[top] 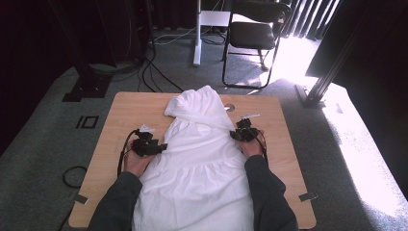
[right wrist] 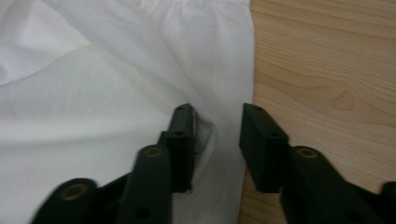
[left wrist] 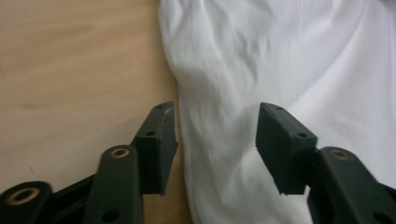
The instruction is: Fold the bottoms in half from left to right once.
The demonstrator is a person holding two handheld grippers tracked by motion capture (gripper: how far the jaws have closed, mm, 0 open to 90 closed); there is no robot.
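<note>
Your left gripper point(left wrist: 215, 140) had its fingers point(left wrist: 159, 135) spread, one over bare wood and the other over cloth, straddling the left edge of the white, gathered cotton garment point(top: 199, 159) without pinching it. Your right gripper point(right wrist: 217, 140) was likewise parted across the garment's right edge, a small fold of fabric bunched against its inner finger point(right wrist: 183, 140), nothing clamped.

The garment lay flat down the middle of the pale wooden bench point(top: 120, 110), its top folded over at the far end and its hem running off the near edge between your sleeves.

To take both side edges well, you probably needed to press each lower finger down against the wood so it slid under a single layer, close at matching heights on both sides, and lift together to keep the cloth from skewing.
</note>
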